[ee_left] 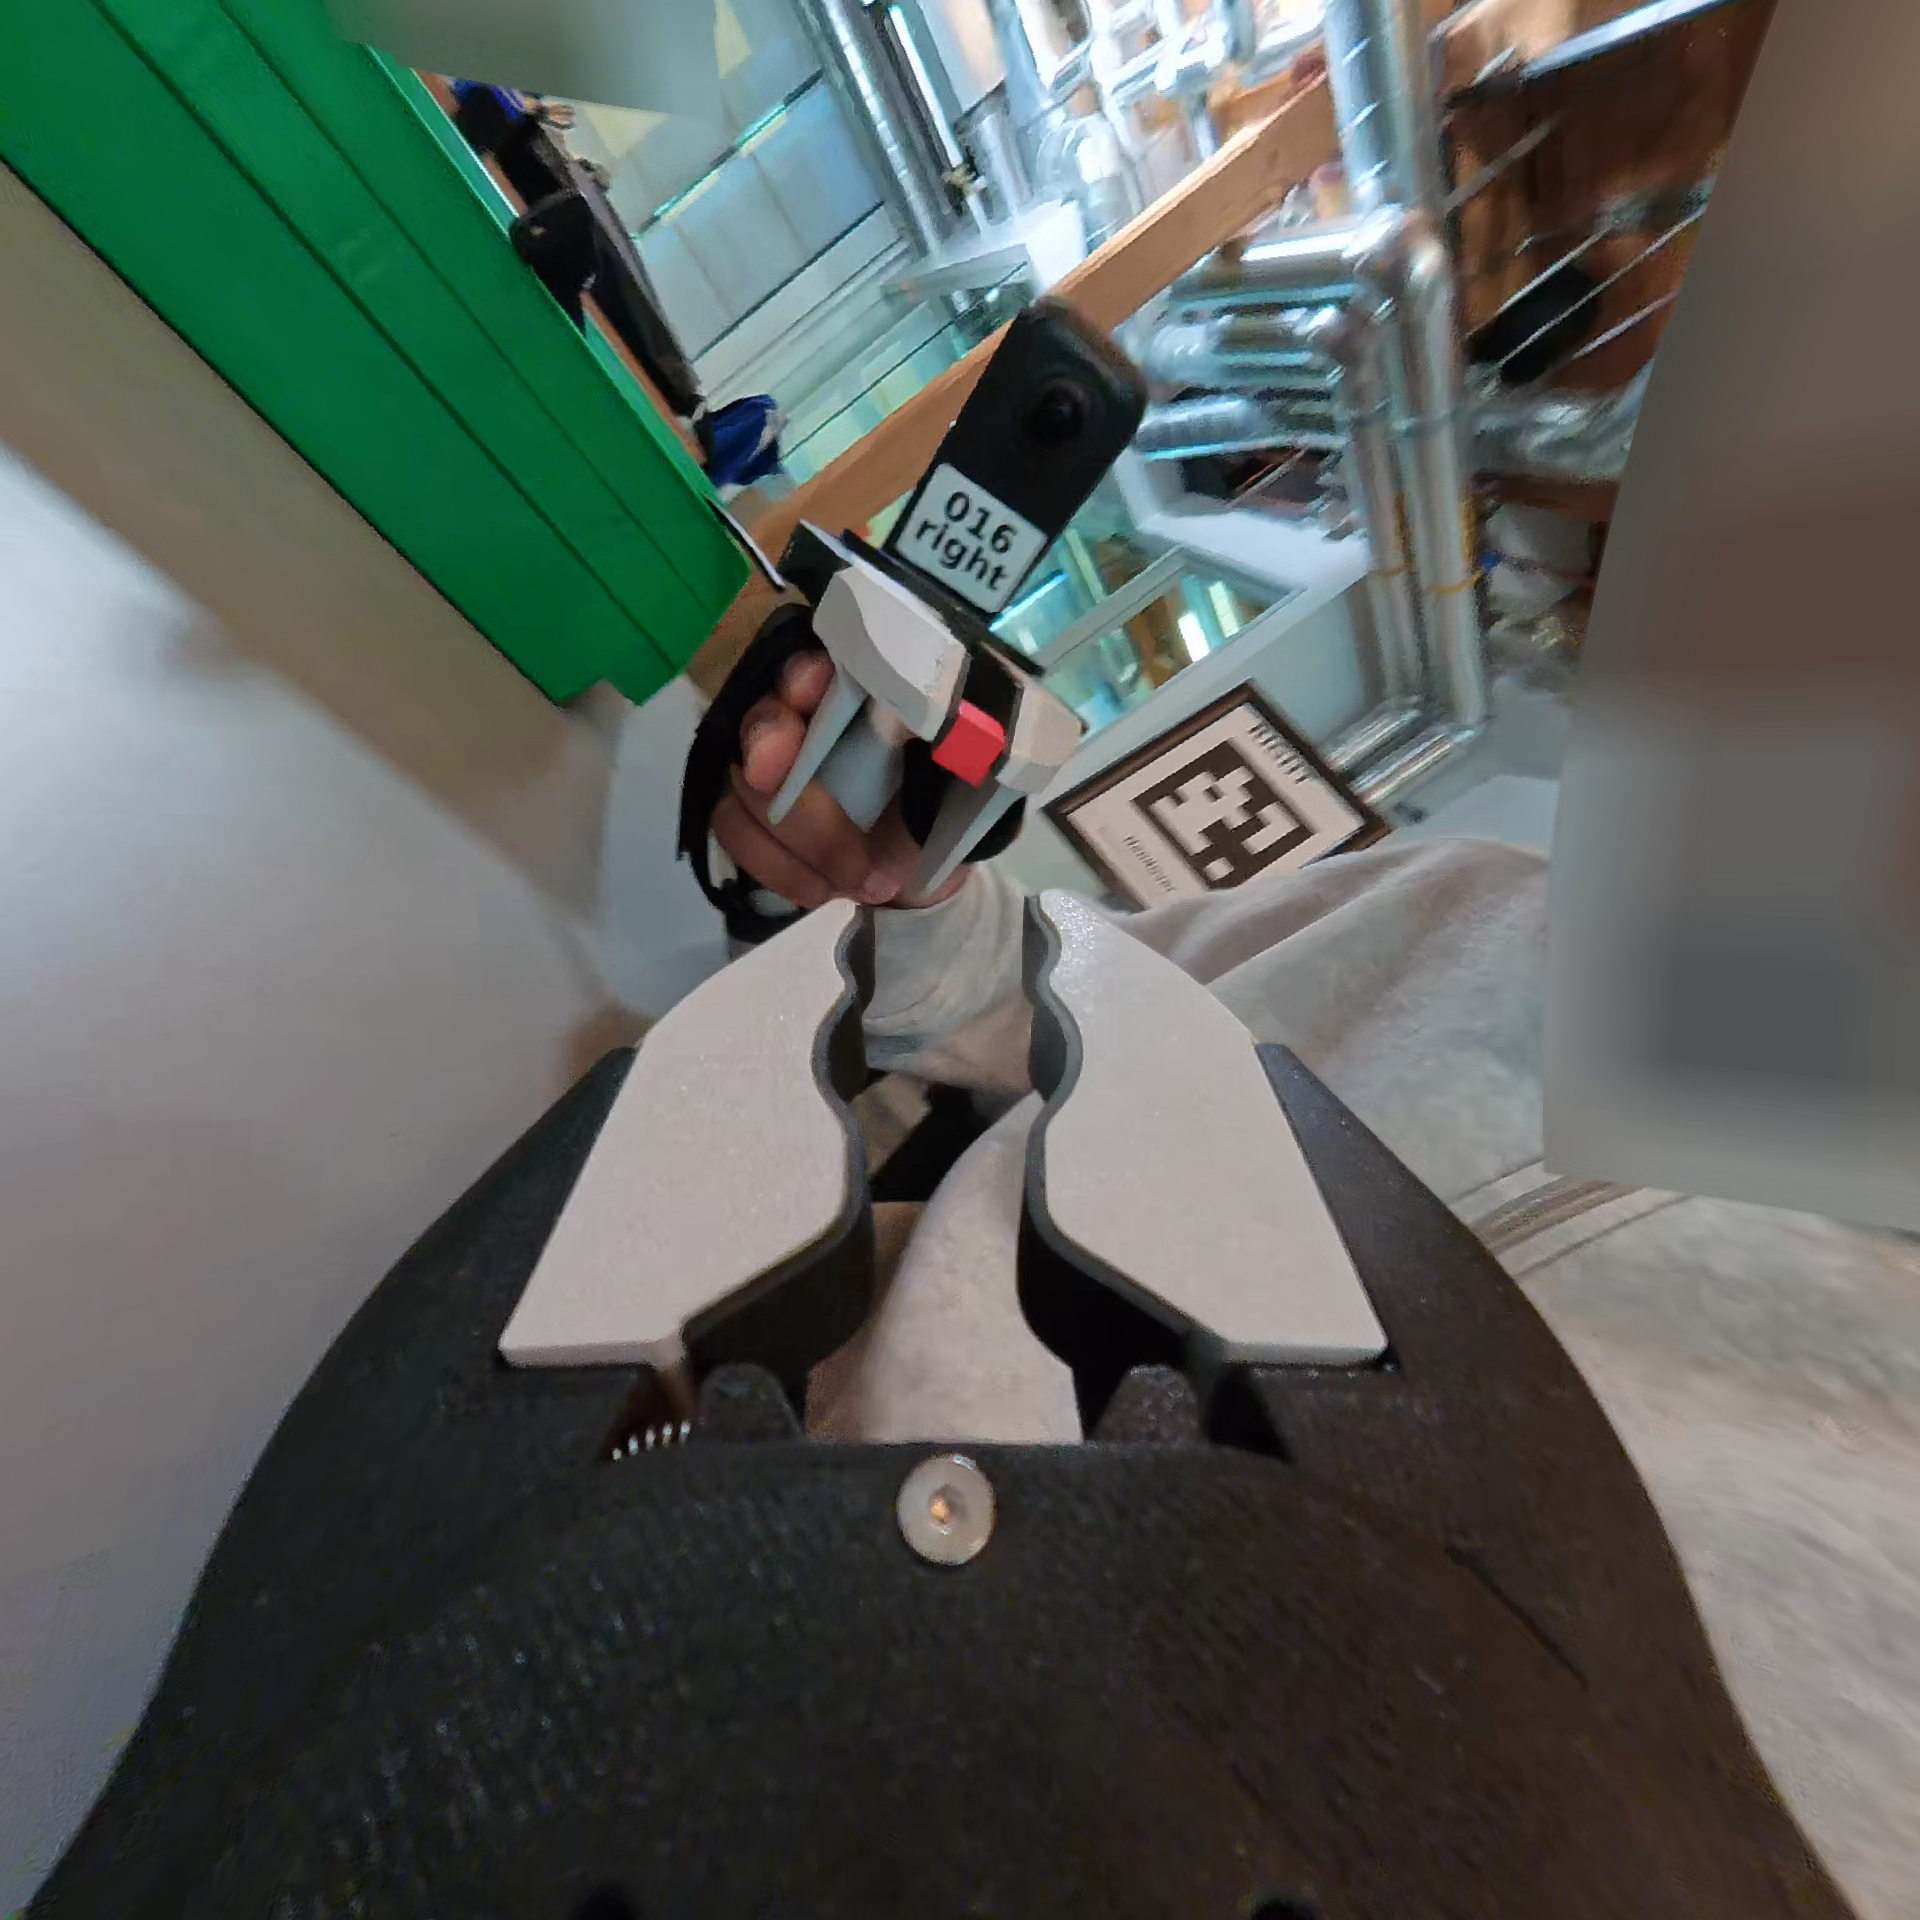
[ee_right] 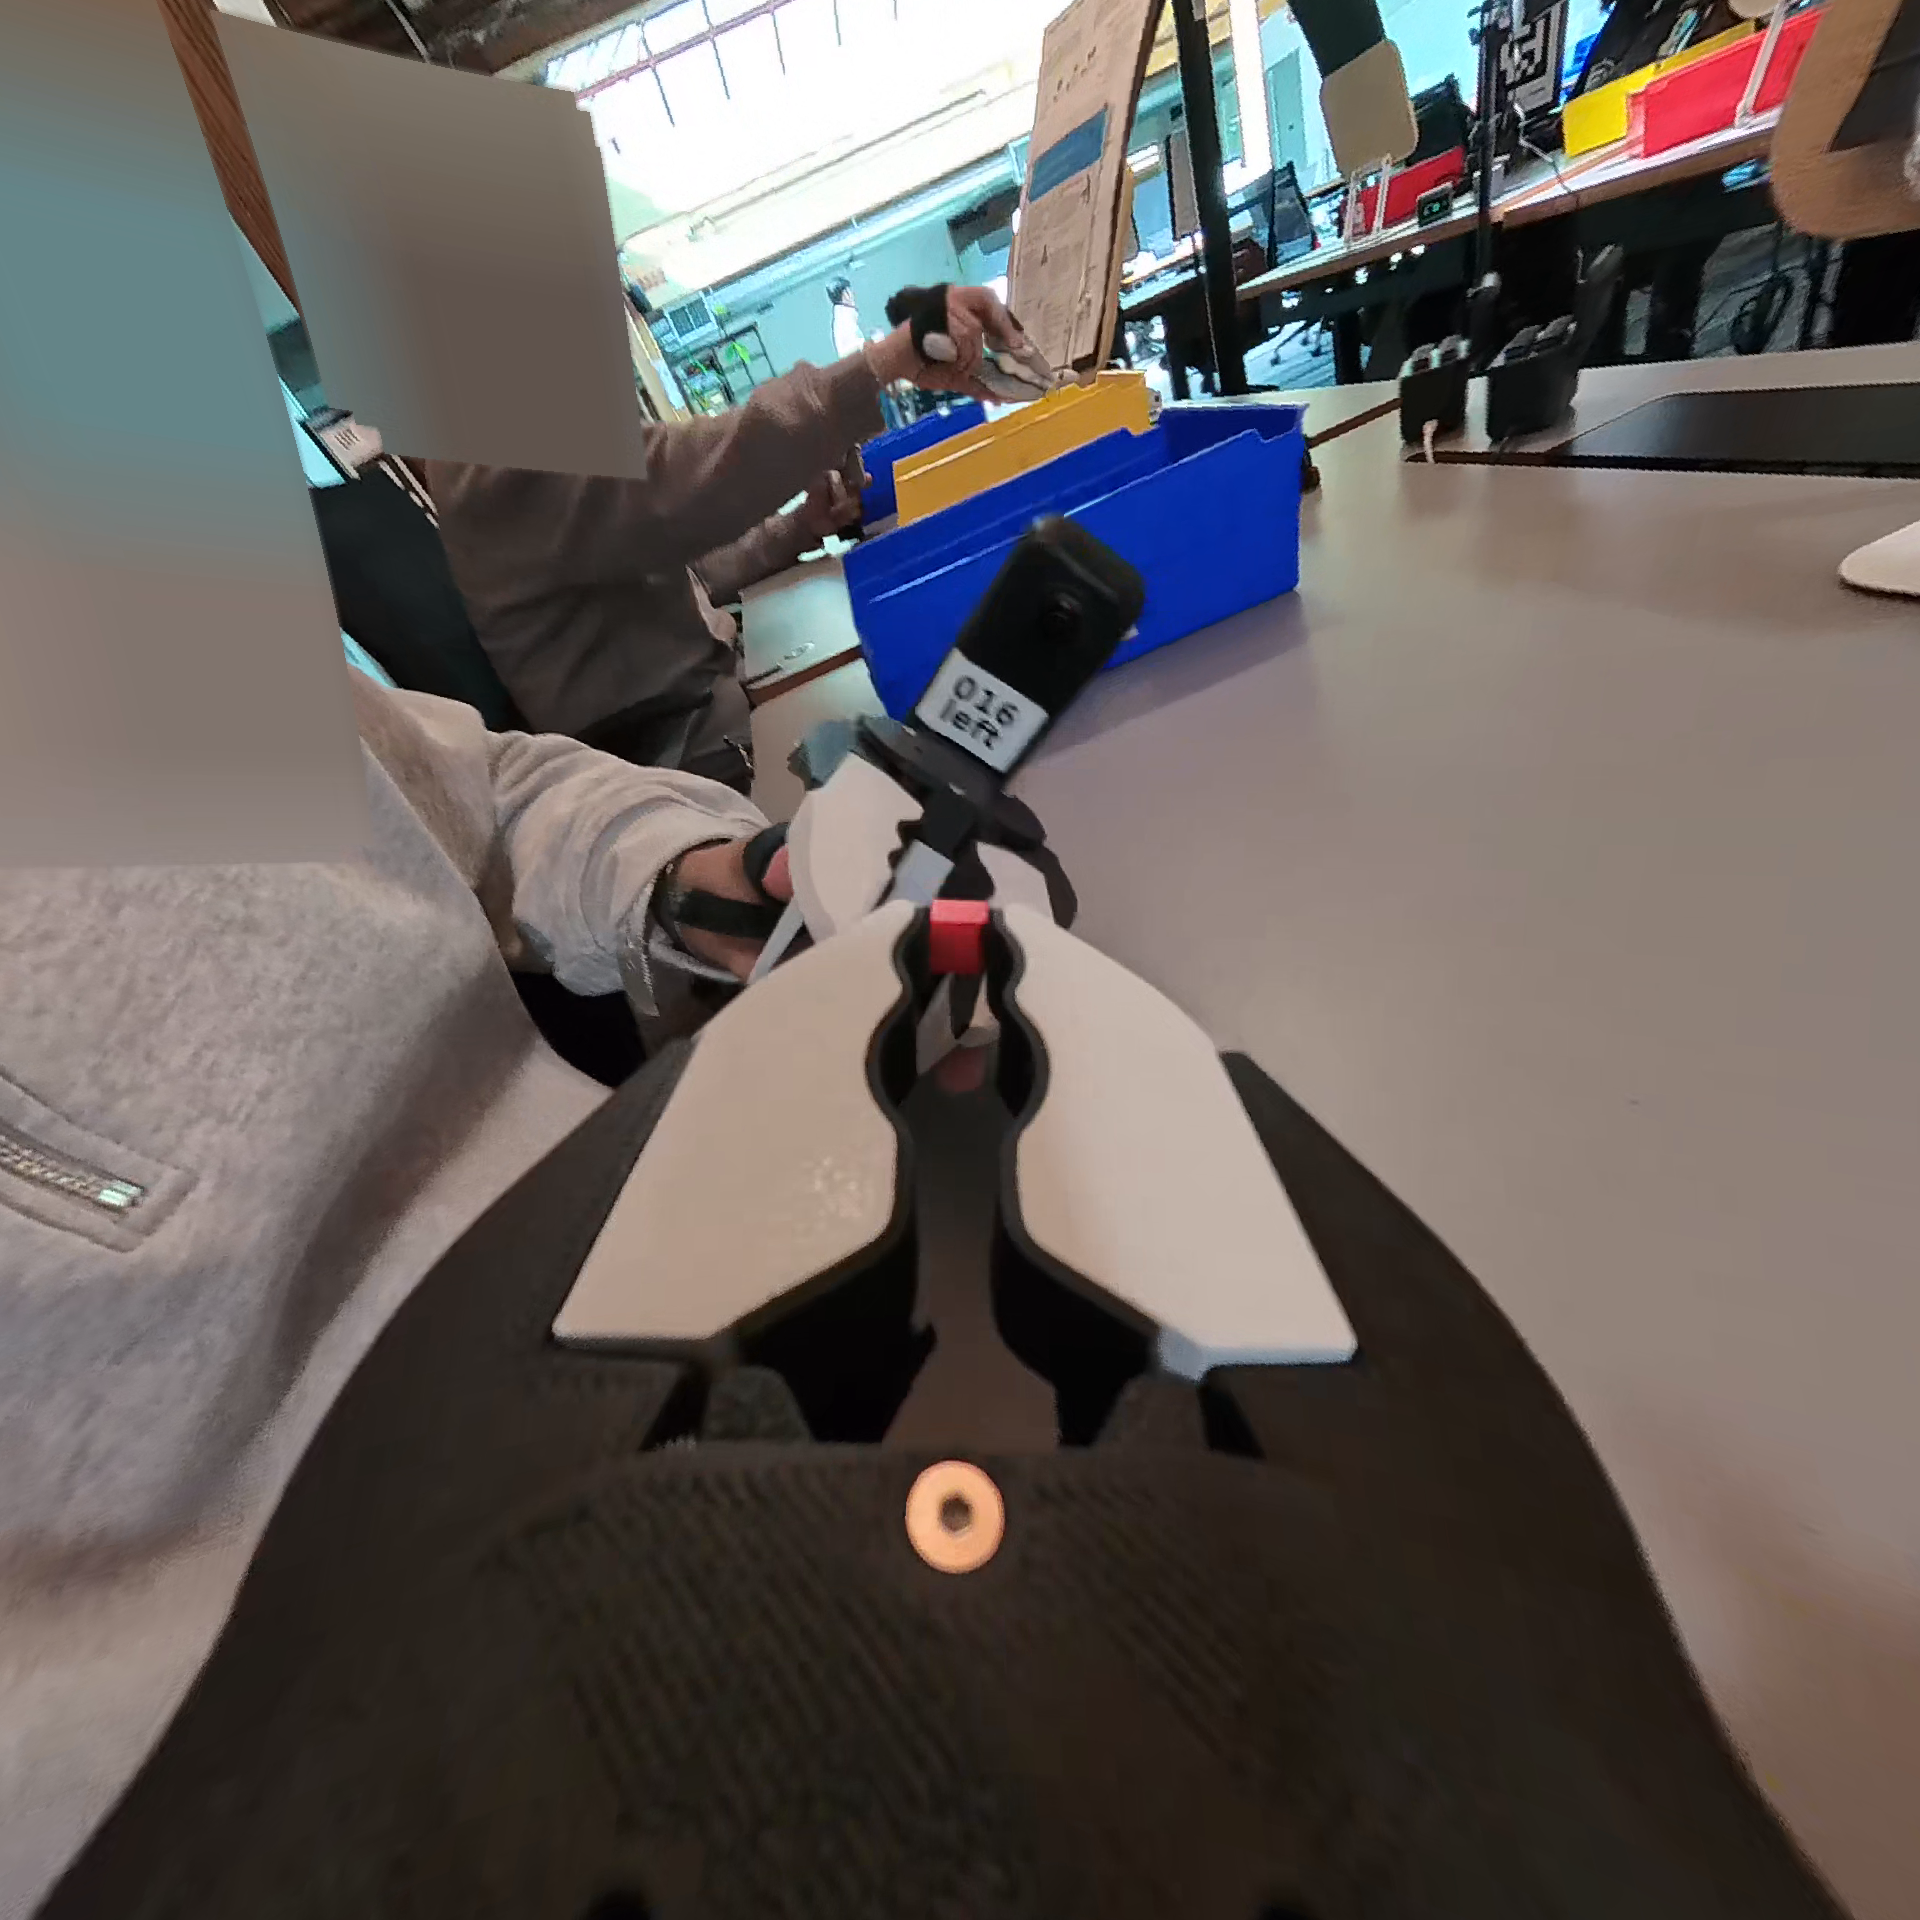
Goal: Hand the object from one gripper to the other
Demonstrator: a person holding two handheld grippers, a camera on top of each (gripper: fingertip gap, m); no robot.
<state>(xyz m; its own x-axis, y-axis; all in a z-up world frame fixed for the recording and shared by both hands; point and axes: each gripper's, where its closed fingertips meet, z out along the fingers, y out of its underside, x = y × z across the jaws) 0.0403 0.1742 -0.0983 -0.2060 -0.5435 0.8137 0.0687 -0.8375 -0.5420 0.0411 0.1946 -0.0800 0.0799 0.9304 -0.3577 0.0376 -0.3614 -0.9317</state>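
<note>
Red cube pinched in my right gripper, left one empty and waiting.

My right gripper (ee_right: 958,951) has its tips pressed onto the small red cube (ee_right: 957,937), which sits at the very front of the fingers, held up off the grey table (ee_right: 1558,935). My left gripper (ee_left: 948,925) stands parted with nothing between its fingers, only a grey sleeve (ee_left: 935,997) showing through the gap. The two face each other, near but apart. I judge the handover not yet made: the left must close in, grip the cube, then the right lets go. Beyond lie a blue bin (ee_right: 1143,540) and a green bin (ee_left: 364,364).
</note>
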